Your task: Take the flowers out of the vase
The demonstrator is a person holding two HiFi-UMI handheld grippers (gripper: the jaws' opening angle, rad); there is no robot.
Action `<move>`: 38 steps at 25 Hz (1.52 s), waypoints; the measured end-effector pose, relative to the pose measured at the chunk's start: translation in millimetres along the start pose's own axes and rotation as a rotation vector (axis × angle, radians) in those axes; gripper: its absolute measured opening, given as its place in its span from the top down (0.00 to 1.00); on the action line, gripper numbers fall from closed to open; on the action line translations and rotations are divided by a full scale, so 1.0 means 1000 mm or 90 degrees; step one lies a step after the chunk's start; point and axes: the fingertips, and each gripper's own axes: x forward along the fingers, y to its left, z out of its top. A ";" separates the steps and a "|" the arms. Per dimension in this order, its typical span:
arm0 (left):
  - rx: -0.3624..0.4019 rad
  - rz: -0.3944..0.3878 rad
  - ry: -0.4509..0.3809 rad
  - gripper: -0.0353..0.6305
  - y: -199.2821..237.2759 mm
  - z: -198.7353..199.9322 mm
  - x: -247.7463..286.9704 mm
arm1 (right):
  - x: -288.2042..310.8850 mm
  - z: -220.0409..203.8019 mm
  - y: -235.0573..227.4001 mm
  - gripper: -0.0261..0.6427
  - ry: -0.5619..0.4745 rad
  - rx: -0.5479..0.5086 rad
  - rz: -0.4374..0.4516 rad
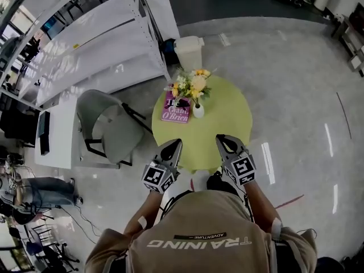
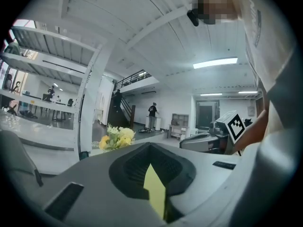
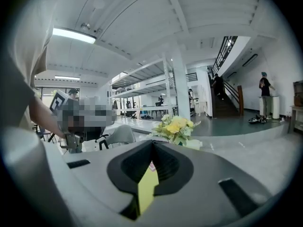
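A bunch of yellow and white flowers [image 1: 192,84] stands in a small white vase [image 1: 198,111] at the far side of a round green table [image 1: 227,118]. A pink book [image 1: 176,108] lies just left of the vase. My left gripper [image 1: 174,145] and right gripper [image 1: 222,139] hover side by side over the table's near edge, well short of the vase. Both are shut with nothing between the jaws. The left gripper view shows its closed jaws [image 2: 150,148] with the flowers [image 2: 115,137] ahead to the left. Over the closed jaws [image 3: 152,143] of the right gripper view, the flowers [image 3: 175,126] sit slightly right.
A grey chair [image 1: 108,127] stands to the left of the table. A white bin [image 1: 189,51] sits on the floor behind it. White shelving [image 1: 85,44] runs along the far left. A person [image 1: 40,189] is on the floor at the left edge.
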 end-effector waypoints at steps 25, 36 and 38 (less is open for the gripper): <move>-0.066 0.042 0.011 0.94 0.093 -0.020 0.086 | 0.149 -0.010 -0.062 0.96 0.066 0.043 0.025; -0.083 -0.014 0.038 0.94 0.120 -0.025 0.098 | 0.220 -0.050 -0.078 0.83 0.147 0.093 -0.004; -0.086 -0.023 0.043 0.94 0.123 -0.027 0.100 | 0.231 -0.058 -0.082 0.83 0.162 0.105 -0.009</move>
